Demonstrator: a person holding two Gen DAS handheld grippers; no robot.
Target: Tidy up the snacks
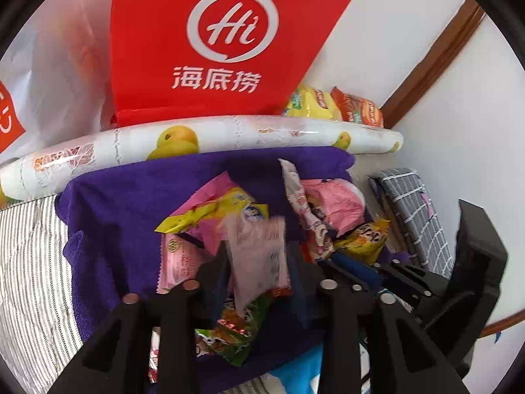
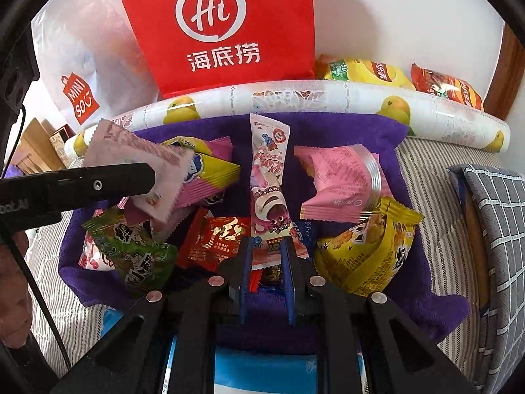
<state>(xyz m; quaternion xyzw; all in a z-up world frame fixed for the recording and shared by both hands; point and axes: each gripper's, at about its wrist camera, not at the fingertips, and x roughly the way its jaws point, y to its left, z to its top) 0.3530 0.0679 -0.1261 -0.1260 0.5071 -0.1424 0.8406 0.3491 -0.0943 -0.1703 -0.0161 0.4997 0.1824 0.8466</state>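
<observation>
Several snack packets lie on a purple towel [image 2: 328, 131]. My left gripper [image 1: 259, 256] is shut on a pale pink packet [image 1: 259, 256] and holds it above the pile; the same packet [image 2: 144, 164] and the left gripper's finger [image 2: 98, 184] show at the left of the right wrist view. My right gripper [image 2: 266, 256] has its jaws around the lower end of a long pink bear-print packet [image 2: 267, 177] that lies on the towel. Nearby lie a yellow packet [image 2: 367, 252], a green packet [image 2: 131, 256], a red packet [image 2: 213, 243] and a pink packet [image 2: 341, 180].
A rolled fruit-print sheet [image 2: 295, 98] lies along the towel's far edge. Behind it stand a red Haidilao bag [image 2: 223, 26], a white Miniso bag [image 2: 82, 65] and chip bags [image 2: 367, 72]. A grey checked cushion [image 2: 498, 229] is on the right, on a striped cloth [image 2: 426, 180].
</observation>
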